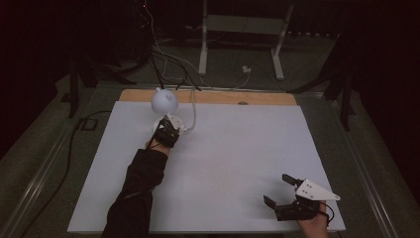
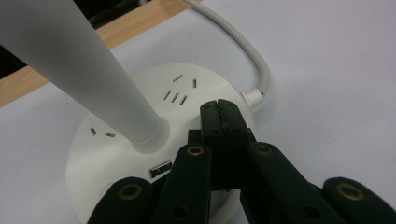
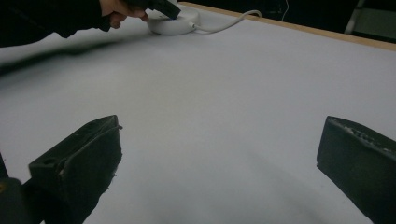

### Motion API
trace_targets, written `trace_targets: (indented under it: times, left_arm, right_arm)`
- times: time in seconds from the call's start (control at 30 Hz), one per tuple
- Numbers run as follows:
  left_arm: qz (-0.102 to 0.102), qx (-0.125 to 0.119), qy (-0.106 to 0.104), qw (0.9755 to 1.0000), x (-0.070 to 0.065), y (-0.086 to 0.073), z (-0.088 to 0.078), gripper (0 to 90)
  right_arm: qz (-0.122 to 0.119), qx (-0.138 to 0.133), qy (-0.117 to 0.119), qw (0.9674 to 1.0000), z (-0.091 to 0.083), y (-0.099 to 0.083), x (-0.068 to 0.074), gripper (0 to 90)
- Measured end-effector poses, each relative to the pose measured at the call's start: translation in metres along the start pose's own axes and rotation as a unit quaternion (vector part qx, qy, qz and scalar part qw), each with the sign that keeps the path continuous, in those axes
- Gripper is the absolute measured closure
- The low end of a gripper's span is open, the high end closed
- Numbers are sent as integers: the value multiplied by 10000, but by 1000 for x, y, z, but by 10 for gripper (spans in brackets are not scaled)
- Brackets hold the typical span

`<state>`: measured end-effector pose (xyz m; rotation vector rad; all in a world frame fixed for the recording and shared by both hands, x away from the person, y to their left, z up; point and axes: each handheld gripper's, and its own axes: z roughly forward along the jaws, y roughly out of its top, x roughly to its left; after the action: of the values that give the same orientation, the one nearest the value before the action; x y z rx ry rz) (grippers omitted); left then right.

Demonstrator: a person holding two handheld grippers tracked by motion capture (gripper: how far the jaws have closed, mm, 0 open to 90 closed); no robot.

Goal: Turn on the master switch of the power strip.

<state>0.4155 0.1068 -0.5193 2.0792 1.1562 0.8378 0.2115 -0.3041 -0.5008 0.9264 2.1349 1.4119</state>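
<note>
The room is dim, its far side almost black. A white sheet covers the counter [image 1: 237, 163], whose bare wooden edge [image 1: 213, 97] shows along the back. Beyond it, a grey metal frame stand [image 1: 242, 29] rises from a dull grey floor [image 1: 307, 64] strewn with loose cables [image 1: 163, 54].

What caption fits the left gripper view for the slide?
Shut left claw pressing on the round white lamp base with sockets, beside its stem and cord.

Left gripper [image 1: 167, 130] fingers [image 2: 223, 122] together, tips over lamp base [image 2: 116, 154]; lamp stem [image 2: 84, 70] just left of fingers; cable [image 2: 247, 56] beyond them. Right gripper [image 1: 278, 189] fingers [image 3: 79, 163] apart over table [image 1: 223, 163], well apart from lamp base.
</note>
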Motion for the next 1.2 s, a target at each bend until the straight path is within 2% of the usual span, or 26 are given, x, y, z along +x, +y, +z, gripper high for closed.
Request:
trace_targets:
  times: [0.03,0.1,0.2,0.37,0.73,1.0,1.07,1.2]
  left_arm:
    - [-42,-1,-10,10000,0,0,0,900]
    - [17,11,33,10000,-1,1,0,900]
    - [-93,5,-49,9999,2,1,0,900]
    - [-122,-202,-101,9997,3,-3,-3,900]
    - [-298,-260,-235,9989,8,3,-14,900]
    - [-375,-182,-503,9979,5,9,-24,900]
    - [-455,-189,-652,9967,6,11,-27,900]
    - [-455,-175,-909,9947,7,13,-34,900]
  right_arm:
    - [7,-5,0,10000,0,0,0,0]
    - [22,6,-7,10000,0,0,-1,0]
    - [40,-3,-19,10000,0,0,-2,0]
    - [34,-16,-3,10000,0,0,-1,0]
    - [44,-42,-2,10000,-1,0,-1,0]
    - [65,-35,-14,10000,-1,0,-2,0]
    - [57,-39,-11,10000,-1,0,-1,0]
    - [52,-44,-6,10000,-1,0,-1,0]
